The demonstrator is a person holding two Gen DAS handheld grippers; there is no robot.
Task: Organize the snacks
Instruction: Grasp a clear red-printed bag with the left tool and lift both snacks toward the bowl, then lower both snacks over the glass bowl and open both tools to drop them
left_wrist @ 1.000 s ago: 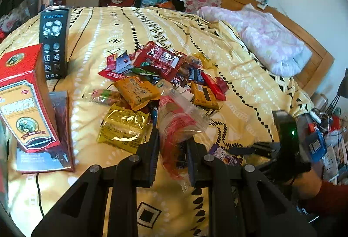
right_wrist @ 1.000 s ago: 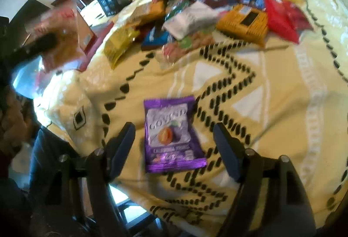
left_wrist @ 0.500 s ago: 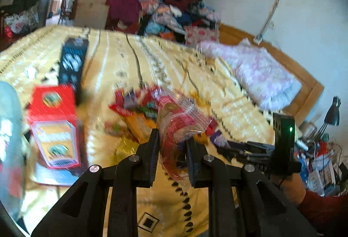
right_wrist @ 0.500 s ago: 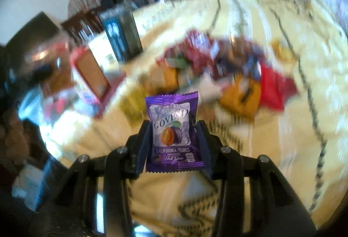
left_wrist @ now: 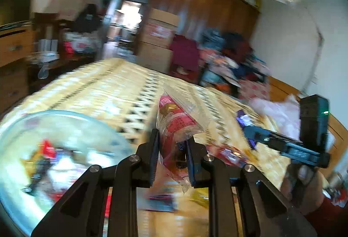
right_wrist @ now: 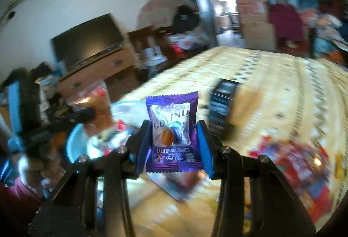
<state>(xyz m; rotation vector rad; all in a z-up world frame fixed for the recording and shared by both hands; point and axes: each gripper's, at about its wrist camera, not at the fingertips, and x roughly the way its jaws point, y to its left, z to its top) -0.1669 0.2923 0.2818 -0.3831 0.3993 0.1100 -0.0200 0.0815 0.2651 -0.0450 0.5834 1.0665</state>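
Observation:
My left gripper (left_wrist: 173, 150) is shut on a clear packet with a red-and-gold snack (left_wrist: 177, 126), held up in the air above the bed. A light-blue tub (left_wrist: 54, 123) with several snacks inside lies at the lower left of the left wrist view. My right gripper (right_wrist: 174, 145) is shut on a purple prune packet (right_wrist: 171, 130), held upright. In the right wrist view the tub (right_wrist: 76, 145) sits to the left, with the left gripper's packet (right_wrist: 97, 104) above it. A blurred snack pile (right_wrist: 300, 160) lies at the right.
The yellow patterned bedspread (left_wrist: 108, 89) fills the middle. A dark box (right_wrist: 221, 104) stands on the bed behind the prune packet. A wooden dresser with a television (right_wrist: 91, 47) stands at the left. Cardboard boxes and a clothes pile (left_wrist: 224, 58) are beyond the bed.
Both grippers have swung left and up, away from the snack pile and toward the tub. The right gripper, open over the purple packet a second ago, closed on it and lifted it.

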